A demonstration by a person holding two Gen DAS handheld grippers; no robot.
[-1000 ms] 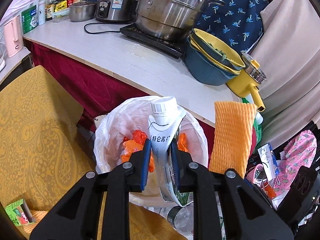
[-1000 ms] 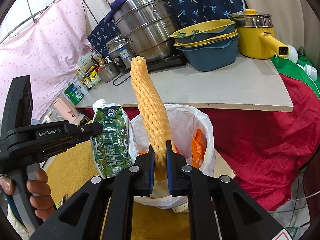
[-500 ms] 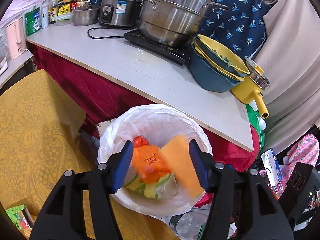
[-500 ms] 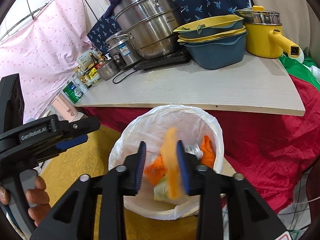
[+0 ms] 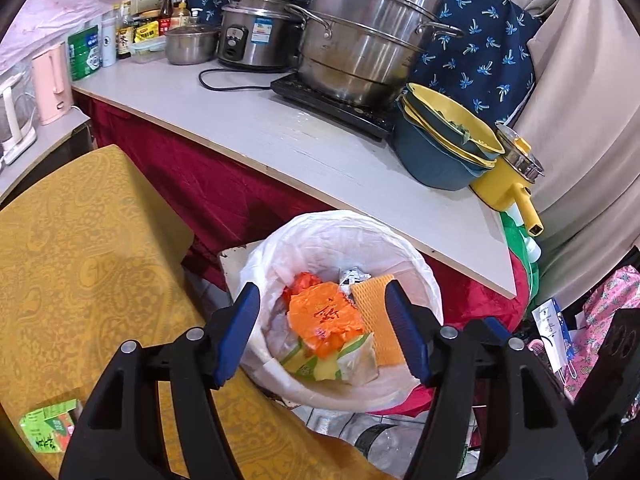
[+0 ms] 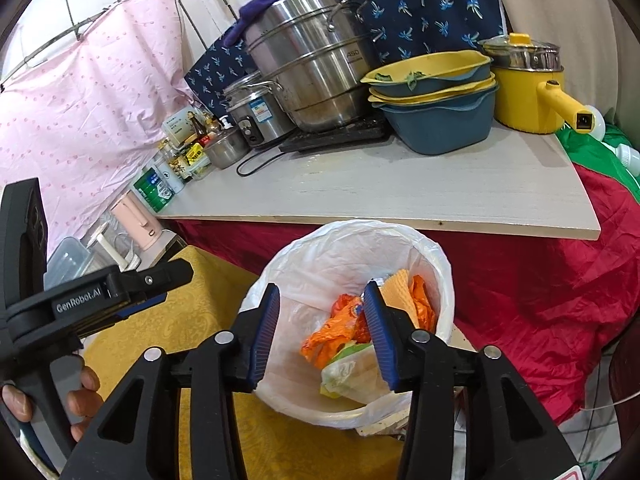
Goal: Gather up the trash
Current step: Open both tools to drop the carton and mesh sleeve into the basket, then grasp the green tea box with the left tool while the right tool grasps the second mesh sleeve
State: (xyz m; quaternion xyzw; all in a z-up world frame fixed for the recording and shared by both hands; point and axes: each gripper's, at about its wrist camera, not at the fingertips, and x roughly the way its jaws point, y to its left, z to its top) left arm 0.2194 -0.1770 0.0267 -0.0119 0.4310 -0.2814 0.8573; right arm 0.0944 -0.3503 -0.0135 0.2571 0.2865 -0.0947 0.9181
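A white-lined trash bin (image 5: 328, 236) stands below the counter edge; it also shows in the right wrist view (image 6: 348, 248). Inside lie orange wrappers (image 5: 324, 316), the orange foam net (image 5: 378, 320) and a green-white carton (image 5: 320, 364). My left gripper (image 5: 324, 332) is open and empty above the bin. My right gripper (image 6: 320, 332) is open and empty above the same bin; the foam net (image 6: 394, 292) and wrappers (image 6: 332, 332) lie below it. The left gripper's body (image 6: 92, 300) shows at left in the right wrist view.
A grey counter (image 5: 280, 132) over red cloth carries a steel steamer pot (image 5: 368, 36), rice cooker (image 5: 256, 28), stacked blue-yellow basins (image 5: 444, 148) and a yellow pot (image 5: 512, 180). A yellow-clothed table (image 5: 80, 264) lies left, with a green carton (image 5: 48, 428) on it.
Both grippers opened. The milk carton dropped from the left gripper and the foam net from the right gripper; both now lie in the bin.
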